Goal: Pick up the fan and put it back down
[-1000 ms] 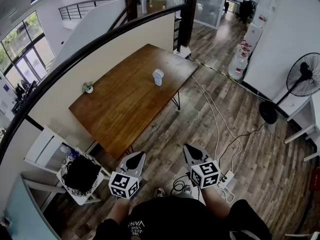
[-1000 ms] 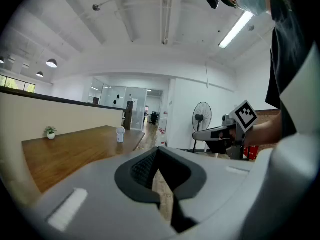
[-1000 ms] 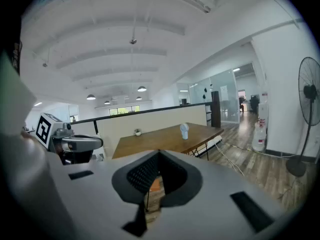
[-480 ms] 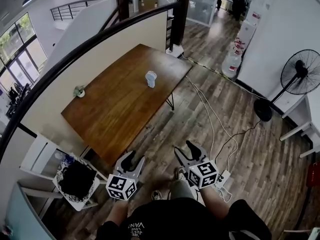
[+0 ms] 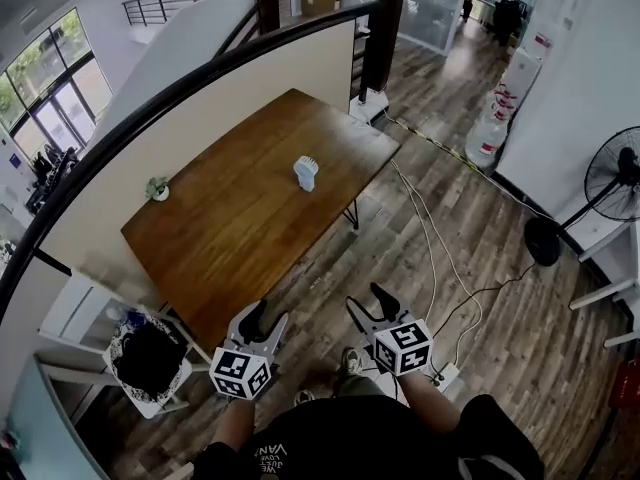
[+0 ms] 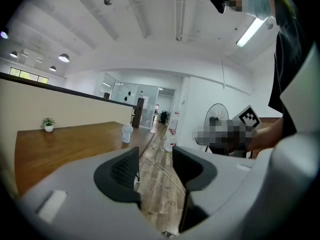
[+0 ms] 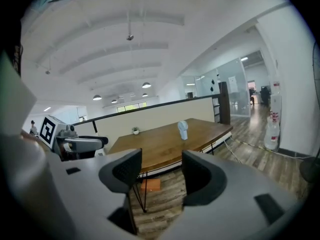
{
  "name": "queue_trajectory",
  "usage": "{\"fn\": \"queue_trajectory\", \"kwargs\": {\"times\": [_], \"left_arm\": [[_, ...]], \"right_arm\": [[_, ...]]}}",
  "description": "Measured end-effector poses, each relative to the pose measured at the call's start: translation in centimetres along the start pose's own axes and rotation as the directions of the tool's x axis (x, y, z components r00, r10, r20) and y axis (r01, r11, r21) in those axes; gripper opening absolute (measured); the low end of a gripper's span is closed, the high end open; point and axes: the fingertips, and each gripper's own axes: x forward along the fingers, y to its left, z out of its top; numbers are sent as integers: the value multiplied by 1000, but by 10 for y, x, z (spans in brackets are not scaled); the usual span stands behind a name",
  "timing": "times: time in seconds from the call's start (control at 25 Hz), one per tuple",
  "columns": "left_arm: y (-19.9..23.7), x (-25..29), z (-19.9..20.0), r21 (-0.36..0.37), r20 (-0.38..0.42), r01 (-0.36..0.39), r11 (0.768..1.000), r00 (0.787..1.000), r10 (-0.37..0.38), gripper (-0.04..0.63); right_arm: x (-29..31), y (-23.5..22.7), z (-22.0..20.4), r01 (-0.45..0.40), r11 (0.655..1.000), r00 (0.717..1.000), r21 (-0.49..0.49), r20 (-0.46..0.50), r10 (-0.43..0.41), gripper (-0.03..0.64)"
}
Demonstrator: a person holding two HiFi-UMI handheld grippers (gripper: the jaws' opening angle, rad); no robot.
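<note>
A small white fan (image 5: 306,173) stands upright on the far half of the long wooden table (image 5: 240,238). It also shows far ahead in both gripper views, as the fan (image 6: 127,133) and the fan (image 7: 183,129). My left gripper (image 5: 265,317) hangs over the floor by the table's near corner, well short of the fan. Its jaws are opening with nothing between them (image 6: 155,156). Beside it, my right gripper (image 5: 369,302) is over the floor, jaws also opening and empty (image 7: 161,162).
A small potted plant (image 5: 159,188) sits at the table's left edge by the partition wall. A chair with a black bundle (image 5: 150,358) stands at the near left. Cables (image 5: 440,258) and a power strip (image 5: 445,373) lie on the floor; a standing floor fan (image 5: 620,178) is at the right.
Both grippers' jaws were shut together a second ago and now stand apart. Both hands have moved forward towards the table, and the whole view has shifted with the person.
</note>
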Motion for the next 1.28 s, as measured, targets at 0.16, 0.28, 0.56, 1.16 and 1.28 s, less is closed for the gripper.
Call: {"fn": "queue_trajectory", "kwargs": {"times": [0.16,0.28,0.56,1.16,1.28], "left_arm": [[4,28,5,-15,-4,-42,999,999,42,195],[1,50,12,-18,4,-69,997,998,69,195],[-9,79,16,-35,21,-150,988,988,151,195],[22,101,-6,-99,-28,-241,966,971,239,195],[39,114,-7,-110,-40,-232,966,973,229,195]], "right_arm": [[21,-23,9,-49,998,999,-26,-23,48,218],[29,-44,18,-72,997,997,-40,-21,71,218],[38,-80,19,-137,989,990,-49,-44,135,218],[97,-112,13,-168,986,982,-14,-91,166,218],[115,-112,17,-171,985,981,-16,-100,169,219]]}}
